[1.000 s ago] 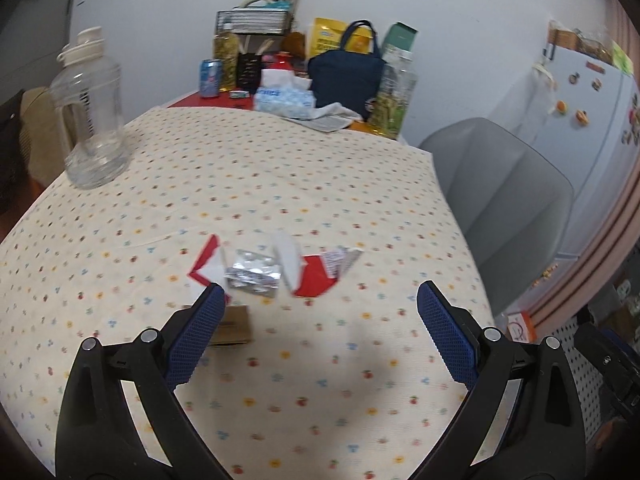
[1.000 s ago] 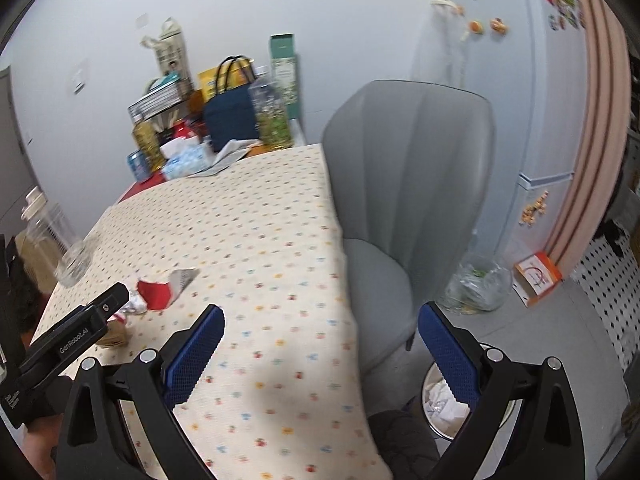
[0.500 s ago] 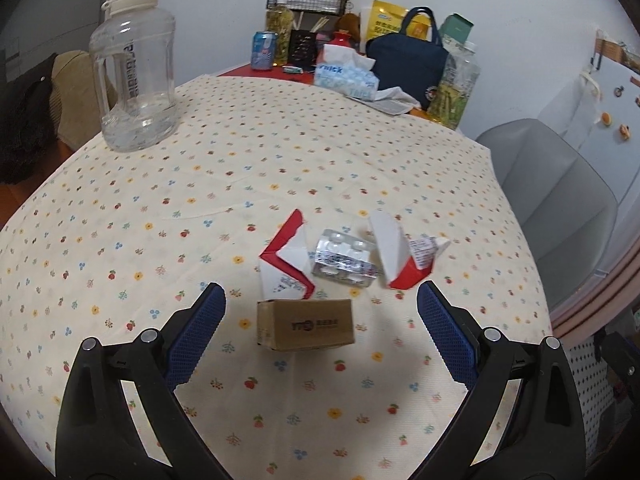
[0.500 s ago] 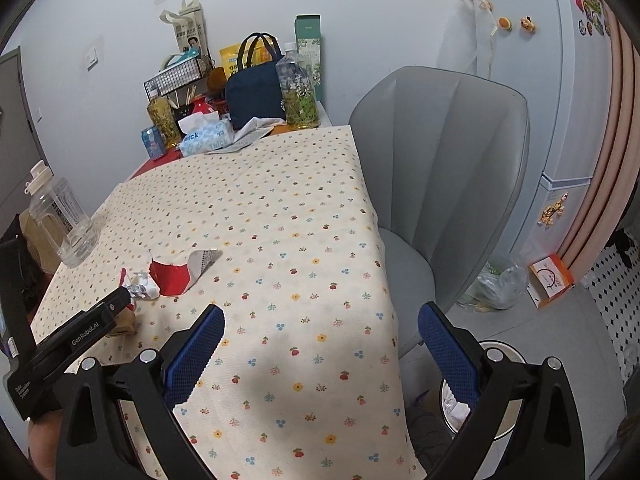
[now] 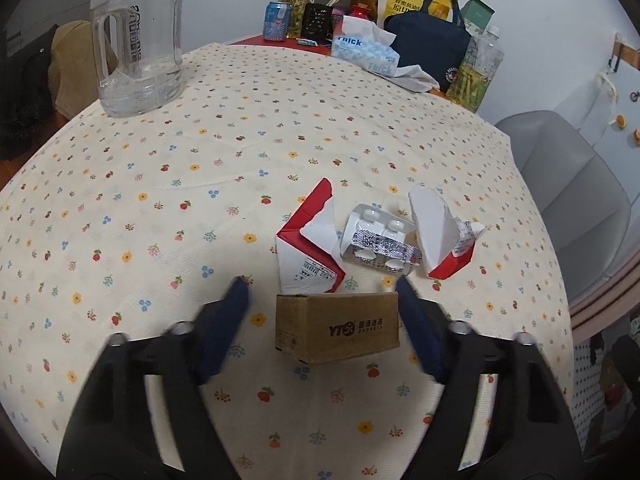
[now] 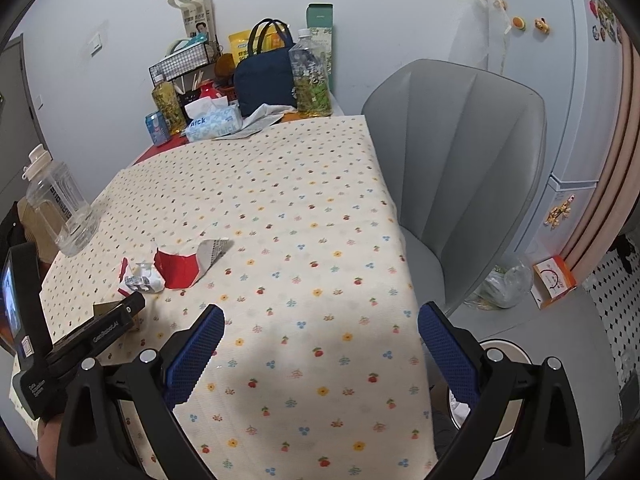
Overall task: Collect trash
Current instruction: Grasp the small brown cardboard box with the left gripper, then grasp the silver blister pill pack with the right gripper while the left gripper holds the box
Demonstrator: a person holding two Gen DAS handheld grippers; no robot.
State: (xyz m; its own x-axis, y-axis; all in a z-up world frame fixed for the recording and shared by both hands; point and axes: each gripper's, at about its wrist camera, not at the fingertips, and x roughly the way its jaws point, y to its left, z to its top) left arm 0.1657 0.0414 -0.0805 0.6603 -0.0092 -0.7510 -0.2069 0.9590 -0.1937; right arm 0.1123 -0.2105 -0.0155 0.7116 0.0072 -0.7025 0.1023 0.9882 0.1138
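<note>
A small brown cardboard box (image 5: pixel 338 327) lies on the flowered tablecloth, between the fingers of my left gripper (image 5: pixel 320 292). The jaws are open, wider than the box; the right finger is close to its end, the left finger apart. Just beyond lie a torn red-and-white carton piece (image 5: pixel 310 240), a silver pill blister pack (image 5: pixel 380 242) and a second torn carton piece (image 5: pixel 442 236). In the right wrist view the red carton (image 6: pixel 182 266) and blister (image 6: pixel 140 280) lie at left. My right gripper (image 6: pixel 320 324) is open and empty over the table's near right part.
A clear water jug (image 5: pixel 138 40) stands at the far left. Tissue box (image 5: pixel 366 54), navy bag (image 5: pixel 430 48), bottles and a can crowd the far end. A grey chair (image 6: pixel 460 160) stands right of the table, a round bin (image 6: pixel 496 392) on the floor below my right gripper.
My left gripper has moved forward and down, so the brown box now sits between its fingers, and the jaws have narrowed. The right gripper has shifted a little over the table.
</note>
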